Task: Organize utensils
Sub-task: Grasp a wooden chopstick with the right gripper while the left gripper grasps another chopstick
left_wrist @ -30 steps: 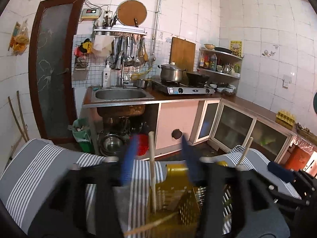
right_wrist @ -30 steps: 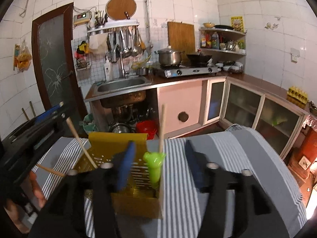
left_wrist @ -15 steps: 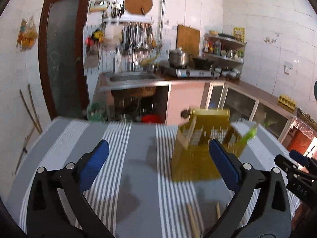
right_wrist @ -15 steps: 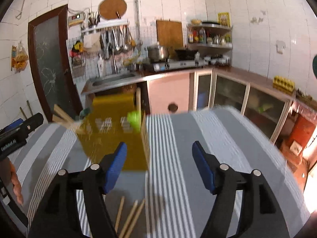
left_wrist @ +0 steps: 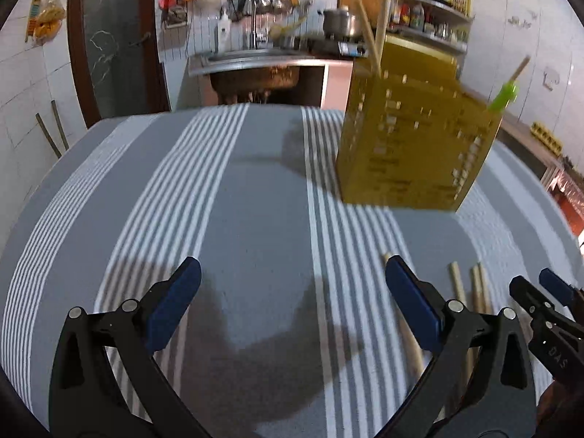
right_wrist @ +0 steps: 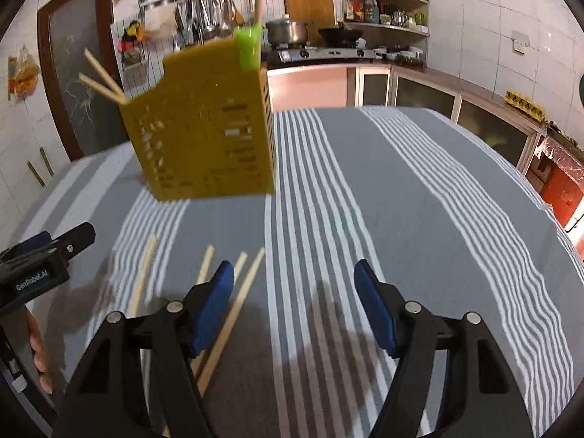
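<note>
On the striped table [left_wrist: 226, 197] the yellow utensil holder [right_wrist: 204, 127] stands ahead of both wide-open, empty claws, left claw [left_wrist: 292, 299] and right claw [right_wrist: 294, 303]. Loose chopsticks [right_wrist: 233, 310] lie beside the right claw's left finger, pointing lengthwise toward the holder.

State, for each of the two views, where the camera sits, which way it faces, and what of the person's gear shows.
Left wrist: on the left tool, facing striped cloth, yellow holder right; right tool at edge.
Right wrist: on the right tool, same holder left; left tool at edge, fingers showing.
Shared: holder, loose chopsticks, kitchen.
</note>
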### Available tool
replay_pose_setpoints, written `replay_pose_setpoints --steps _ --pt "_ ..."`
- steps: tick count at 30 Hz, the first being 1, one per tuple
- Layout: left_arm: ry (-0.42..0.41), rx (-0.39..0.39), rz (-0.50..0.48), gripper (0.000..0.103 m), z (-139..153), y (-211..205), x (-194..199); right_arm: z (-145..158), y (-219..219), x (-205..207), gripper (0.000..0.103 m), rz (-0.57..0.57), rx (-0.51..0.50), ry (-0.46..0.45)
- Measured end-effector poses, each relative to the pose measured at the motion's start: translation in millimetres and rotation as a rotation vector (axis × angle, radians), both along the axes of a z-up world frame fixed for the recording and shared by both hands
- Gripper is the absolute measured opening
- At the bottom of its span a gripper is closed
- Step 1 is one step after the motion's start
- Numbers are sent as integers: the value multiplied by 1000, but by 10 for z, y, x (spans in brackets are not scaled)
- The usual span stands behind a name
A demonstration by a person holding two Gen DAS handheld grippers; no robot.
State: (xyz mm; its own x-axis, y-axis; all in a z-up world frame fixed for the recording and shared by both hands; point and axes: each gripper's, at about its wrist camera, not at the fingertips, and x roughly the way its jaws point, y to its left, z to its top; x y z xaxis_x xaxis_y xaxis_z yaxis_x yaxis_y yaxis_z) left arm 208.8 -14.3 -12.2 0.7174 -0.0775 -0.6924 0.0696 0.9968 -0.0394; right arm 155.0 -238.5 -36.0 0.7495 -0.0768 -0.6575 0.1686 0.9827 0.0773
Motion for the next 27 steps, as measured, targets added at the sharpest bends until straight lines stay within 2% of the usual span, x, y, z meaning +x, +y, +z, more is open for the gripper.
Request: replay_pose_setpoints --steps 9,11,14,17,20,22,27 --pt "64 -22 2 98 -176 -15 74 -156 9 130 66 1 11 74" --pt "64 -6 -7 98 -178 -67 78 -200 11 157 63 4 35 103" --pt "61 -8 -16 98 -167 -101 55 -226 65 175 56 13 32 126" --pt "72 -21 -26 98 -184 -137 14 -244 144 192 44 32 20 138" --pt "96 -30 -36 98 -213 -184 2 -236 194 193 30 59 15 139" --pt "104 -32 -38 98 -232 -203 -10 -233 206 196 17 76 15 138" --pt "123 -21 -63 98 -252 -263 -52 -229 151 163 13 107 3 135"
